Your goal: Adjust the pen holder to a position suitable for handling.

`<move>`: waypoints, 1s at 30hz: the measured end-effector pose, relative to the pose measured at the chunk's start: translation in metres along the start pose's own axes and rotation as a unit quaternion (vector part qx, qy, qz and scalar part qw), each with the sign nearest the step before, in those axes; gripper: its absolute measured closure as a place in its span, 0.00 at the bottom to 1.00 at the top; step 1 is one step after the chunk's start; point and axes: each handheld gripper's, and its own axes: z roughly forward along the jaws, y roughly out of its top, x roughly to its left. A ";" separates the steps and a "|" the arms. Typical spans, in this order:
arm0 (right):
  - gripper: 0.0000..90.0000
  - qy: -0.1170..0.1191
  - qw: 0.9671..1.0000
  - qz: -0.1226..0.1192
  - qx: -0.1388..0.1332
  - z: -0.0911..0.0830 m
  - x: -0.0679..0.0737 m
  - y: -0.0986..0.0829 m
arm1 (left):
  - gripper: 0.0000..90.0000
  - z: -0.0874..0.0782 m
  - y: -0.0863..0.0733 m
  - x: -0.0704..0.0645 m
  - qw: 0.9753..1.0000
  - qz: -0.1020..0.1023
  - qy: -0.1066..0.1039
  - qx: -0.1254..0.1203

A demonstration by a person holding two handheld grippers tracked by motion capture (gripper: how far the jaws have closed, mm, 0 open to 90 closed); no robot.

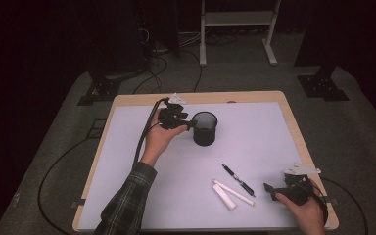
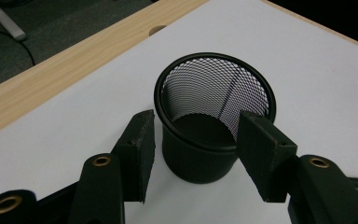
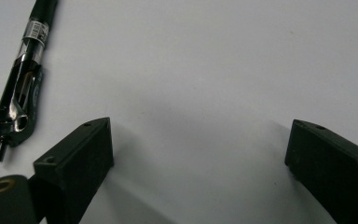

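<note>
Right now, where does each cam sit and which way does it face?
High view: above the person's side, looking forward and down on the table; both forearms and both grippers show.
Left gripper view: rides the left gripper, facing the mesh pen cup; open jaws flank it.
Right gripper view: rides the right gripper, facing down at the black pen.
Shared: high and left views show the cup.

One black mesh cup (image 1: 205, 129) stands at the centre of the high view. One black pen (image 1: 238, 179) lies at lower right, and two white sticks (image 1: 233, 191) (image 1: 223, 197) lie just left of it. Two grippers (image 1: 194, 122) (image 1: 267, 188) are there, one in each hand.
</note>
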 end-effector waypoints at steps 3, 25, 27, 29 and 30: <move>0.07 0.000 1.000 0.000 0.000 0.000 0.000 0.000 | 0.53 0.005 0.003 0.001 1.000 0.000 0.004 0.001; 0.07 0.000 1.000 0.000 0.000 0.000 0.000 0.000 | 0.58 0.048 0.013 0.011 0.999 -0.004 0.016 0.048; 0.07 0.000 1.000 0.000 0.000 0.000 0.000 0.000 | 0.60 0.054 0.013 0.011 0.998 -0.003 0.020 0.054; 0.07 0.000 1.000 0.000 0.000 0.000 0.000 0.000 | 0.61 0.058 0.013 0.011 0.998 -0.005 0.021 0.060; 0.07 0.000 1.000 0.000 0.000 0.000 0.000 0.000 | 0.62 0.060 0.012 0.011 0.998 -0.008 0.019 0.060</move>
